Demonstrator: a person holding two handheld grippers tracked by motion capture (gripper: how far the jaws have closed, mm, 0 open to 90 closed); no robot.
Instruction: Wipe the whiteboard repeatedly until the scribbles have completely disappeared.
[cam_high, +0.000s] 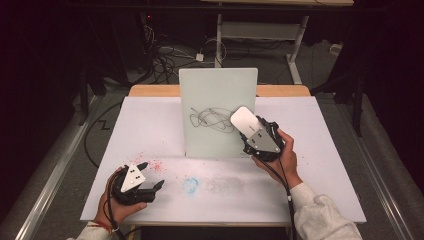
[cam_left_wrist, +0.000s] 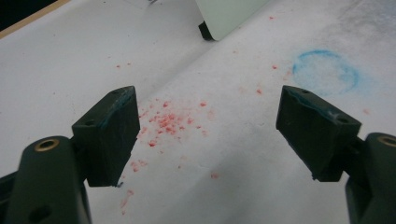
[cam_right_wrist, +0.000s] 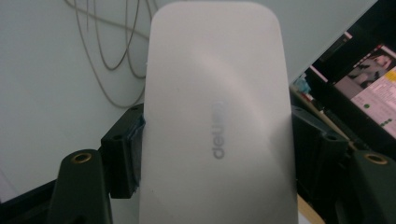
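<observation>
Right claw (cam_high: 248, 131) grips white eraser (cam_high: 244, 120) against scribbled whiteboard (cam_high: 215, 100) ahead; left claw (cam_high: 151, 175) gapes empty over bench (cam_high: 310, 150).

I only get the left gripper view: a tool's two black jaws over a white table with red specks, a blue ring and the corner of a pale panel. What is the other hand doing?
Observer: The right tool is shut on a white eraser.
Operator: An eraser for what?
Observer: That panel is a board standing upright mid-table, and the eraser is raised in front of it.
Operator: Is anything drawn on it?
Observer: A thin dark scribble, just left of the eraser. I cannot tell whether the eraser touches the board.
</observation>
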